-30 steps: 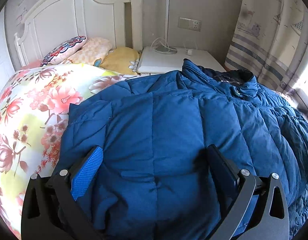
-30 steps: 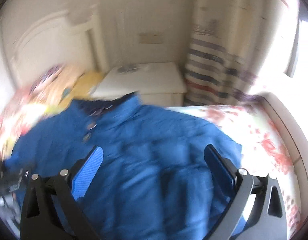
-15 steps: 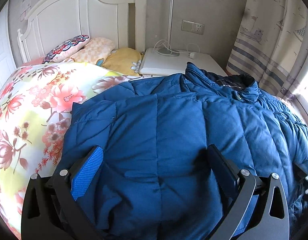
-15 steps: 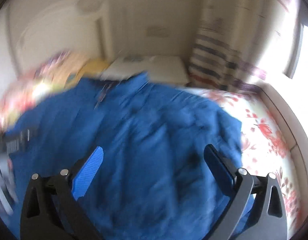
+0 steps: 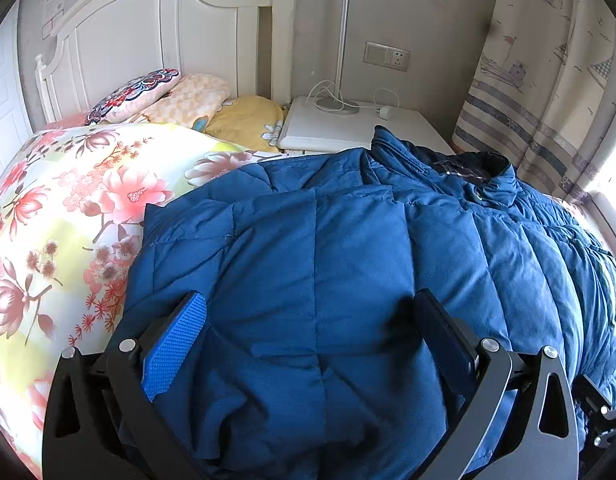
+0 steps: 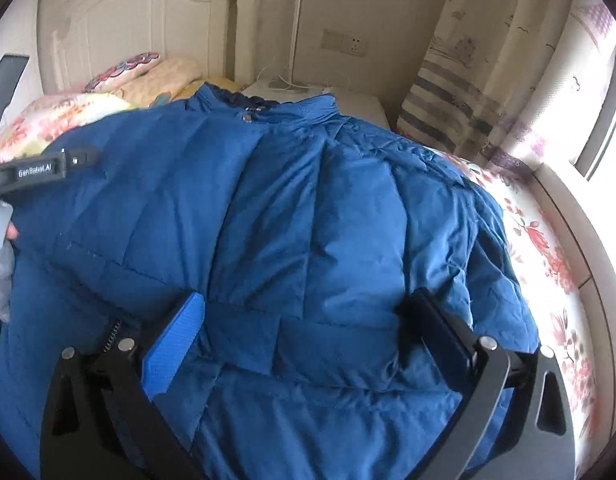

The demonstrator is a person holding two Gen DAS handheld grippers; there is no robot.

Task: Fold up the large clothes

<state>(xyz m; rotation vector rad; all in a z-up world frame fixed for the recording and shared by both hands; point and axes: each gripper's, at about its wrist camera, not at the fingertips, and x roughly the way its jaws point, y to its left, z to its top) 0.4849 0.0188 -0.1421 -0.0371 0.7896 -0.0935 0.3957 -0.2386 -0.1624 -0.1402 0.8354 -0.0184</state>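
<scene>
One blue quilted jacket (image 5: 348, 280) fills the centre and right of the left wrist view and nearly all of the right wrist view, spread over a floral bedspread (image 5: 68, 220) that shows at the left of the frame; collar (image 5: 480, 184) lies toward the upper right, close to the white nightstand (image 5: 348, 128). Seen from the right wrist, collar (image 6: 268, 110) sits upper centre, and bedspread (image 6: 548, 248) shows along the right edge.

Below that, at the bottom of the left wrist view, sits the left gripper (image 5: 308, 340), spread wide, nothing pinched between its pads; jacket fabric lies in the gap between the blue-padded finger (image 5: 174, 344) at lower left and the dark finger (image 5: 444, 340) at lower right. Whether either pad presses the cloth cannot be told.

Same picture in the right wrist view: right gripper (image 6: 304, 336) wide apart at the bottom of the frame, blue pad (image 6: 172, 344) lower left, dark finger (image 6: 436, 336) lower right, quilted panel between them, nothing clamped. At the left edge of that frame shows part of the other gripper's black body (image 6: 32, 172) with a hand (image 6: 2, 236) below it, over the jacket.

Smaller, at the top: white headboard (image 5: 148, 40) upper left, three pillows (image 5: 180, 96) below it, a lamp pole (image 5: 342, 40) and white cable on the nightstand, a wall socket (image 5: 386, 56) upper centre, patterned curtain (image 5: 548, 80) upper right.

No containers in view.
</scene>
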